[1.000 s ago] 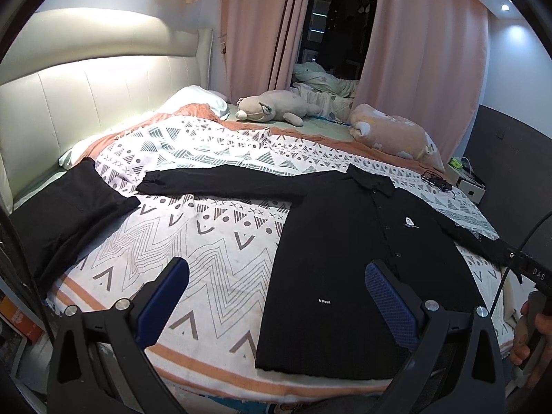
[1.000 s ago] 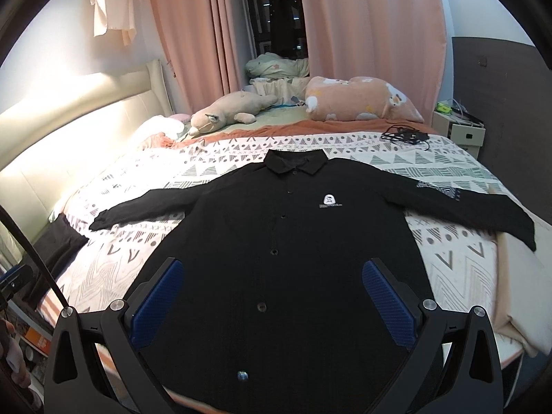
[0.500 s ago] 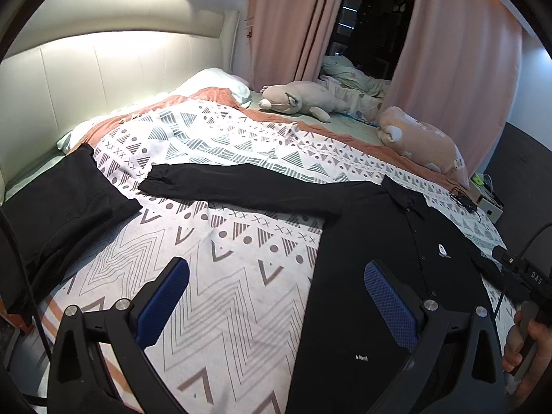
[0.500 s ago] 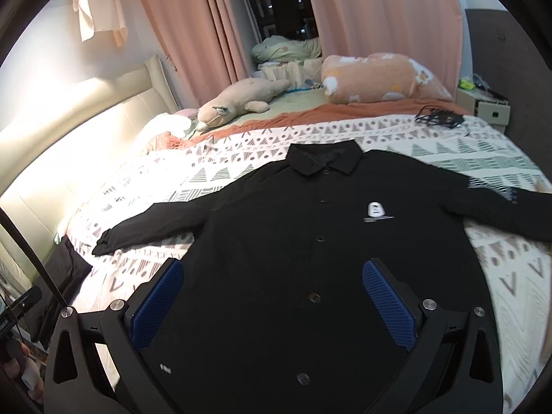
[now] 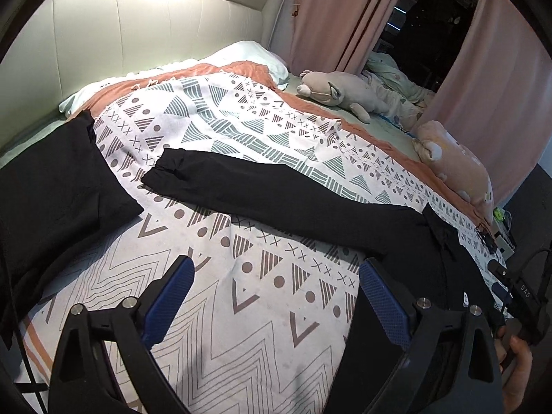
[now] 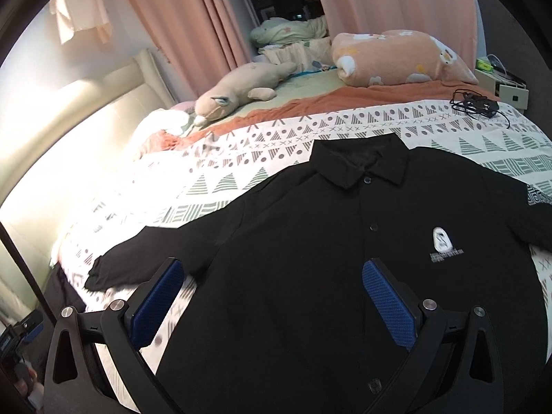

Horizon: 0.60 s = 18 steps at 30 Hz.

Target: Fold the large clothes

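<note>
A black long-sleeved button shirt (image 6: pixel 310 258) lies flat, front up, on the patterned bedspread (image 6: pixel 241 158). Its collar (image 6: pixel 362 165) points to the far side and a white logo (image 6: pixel 441 239) marks the chest. In the left wrist view its left sleeve (image 5: pixel 276 193) stretches across the bedspread (image 5: pixel 224 124), cuff (image 5: pixel 165 169) toward the headboard. My left gripper (image 5: pixel 274 296) is open and empty above the bedspread, below the sleeve. My right gripper (image 6: pixel 272 296) is open and empty above the shirt's body.
A second black garment (image 5: pixel 51 189) lies at the bed's left edge. A grey plush toy (image 5: pixel 338 93) and a pink plush pillow (image 6: pixel 396 58) lie at the far side. A black cable bundle (image 6: pixel 476 105) lies far right. A cream headboard (image 5: pixel 138 31) stands on the left.
Both grippers have moved forward and lower over the bed. The left one now faces the left sleeve; the right one sits closer over the shirt's chest. Both stay open.
</note>
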Tool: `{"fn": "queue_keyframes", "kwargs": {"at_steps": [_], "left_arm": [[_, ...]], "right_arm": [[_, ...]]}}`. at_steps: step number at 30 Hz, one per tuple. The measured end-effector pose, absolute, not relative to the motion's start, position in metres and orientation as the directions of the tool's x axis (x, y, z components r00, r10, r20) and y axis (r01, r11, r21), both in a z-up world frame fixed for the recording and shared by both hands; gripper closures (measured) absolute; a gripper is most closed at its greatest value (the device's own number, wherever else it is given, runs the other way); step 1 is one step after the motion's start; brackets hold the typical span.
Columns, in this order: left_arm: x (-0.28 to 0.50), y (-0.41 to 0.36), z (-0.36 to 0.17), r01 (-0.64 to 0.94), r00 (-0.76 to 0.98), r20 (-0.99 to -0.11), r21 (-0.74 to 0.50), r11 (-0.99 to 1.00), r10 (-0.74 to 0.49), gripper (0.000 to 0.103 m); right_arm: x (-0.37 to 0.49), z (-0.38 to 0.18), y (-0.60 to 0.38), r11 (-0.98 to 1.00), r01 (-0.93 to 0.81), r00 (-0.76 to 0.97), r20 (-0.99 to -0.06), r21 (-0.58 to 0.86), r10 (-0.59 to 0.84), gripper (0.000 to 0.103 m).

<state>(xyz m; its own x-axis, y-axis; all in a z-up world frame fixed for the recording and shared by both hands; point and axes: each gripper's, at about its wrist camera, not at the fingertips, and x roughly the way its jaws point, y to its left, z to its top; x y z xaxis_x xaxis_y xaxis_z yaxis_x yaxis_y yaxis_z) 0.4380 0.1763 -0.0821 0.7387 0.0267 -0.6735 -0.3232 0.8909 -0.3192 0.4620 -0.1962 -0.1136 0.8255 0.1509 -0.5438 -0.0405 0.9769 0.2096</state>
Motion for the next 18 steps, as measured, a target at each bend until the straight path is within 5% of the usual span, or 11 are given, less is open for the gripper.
{"fn": "queue_keyframes", "kwargs": {"at_steps": [4, 10, 18], "left_arm": [[0.466, 0.197, -0.098, -0.355, 0.702, -0.712, -0.329, 0.875, 0.018, 0.022], [0.500, 0.233, -0.128, -0.430, 0.661, -0.751, -0.383, 0.817, -0.004, 0.024], [0.540, 0.271, -0.167, -0.510, 0.596, -0.802, -0.396, 0.764, -0.018, 0.035]], "right_arm": [[0.490, -0.115, -0.182, 0.978, -0.044, 0.822, -0.550, 0.204, 0.152, 0.000], [0.539, -0.132, -0.161, 0.982, -0.062, 0.785, -0.599, 0.178, 0.158, 0.001], [0.597, -0.159, -0.139, 0.978, -0.075, 0.721, -0.667, 0.194, 0.187, 0.030]]}}
